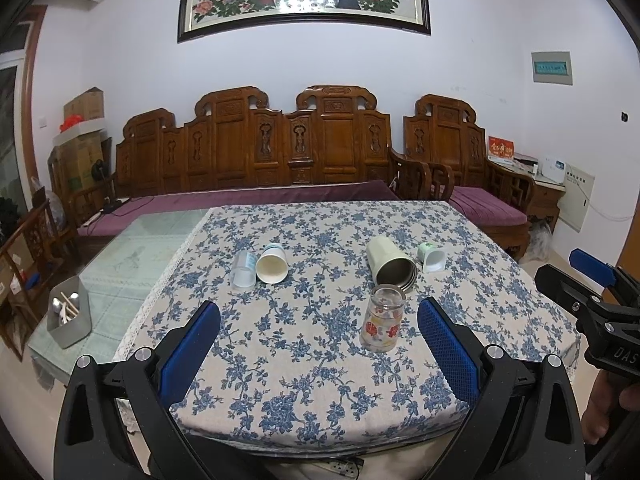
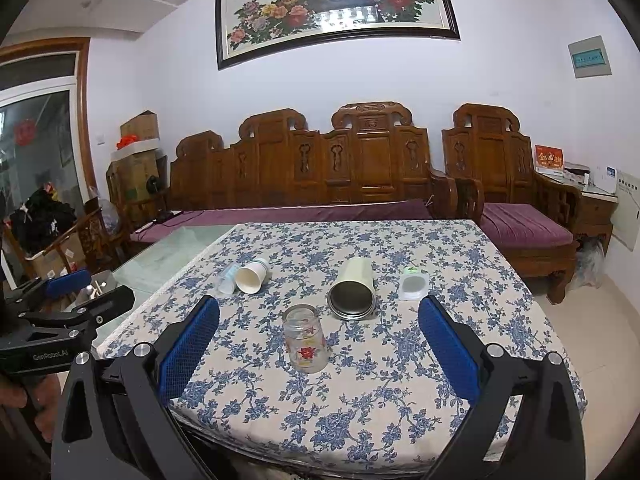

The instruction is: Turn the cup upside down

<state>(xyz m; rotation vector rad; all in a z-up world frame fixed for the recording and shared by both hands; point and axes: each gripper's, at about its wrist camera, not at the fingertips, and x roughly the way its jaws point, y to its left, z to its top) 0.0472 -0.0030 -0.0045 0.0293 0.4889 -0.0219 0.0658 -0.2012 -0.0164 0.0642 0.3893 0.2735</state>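
Seemingly poised, the left gripper gapes wide and empty, the glass cup standing on the bench just ahead. Likewise the right gripper hangs open, empty; a mid-body grasp looks best for flipping.

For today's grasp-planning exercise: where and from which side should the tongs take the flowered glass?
Grip the flowered glass across its mid-wall, coming in level from the near table edge. It stands on end with straight round sides, and the metal tumbler lies close behind it.
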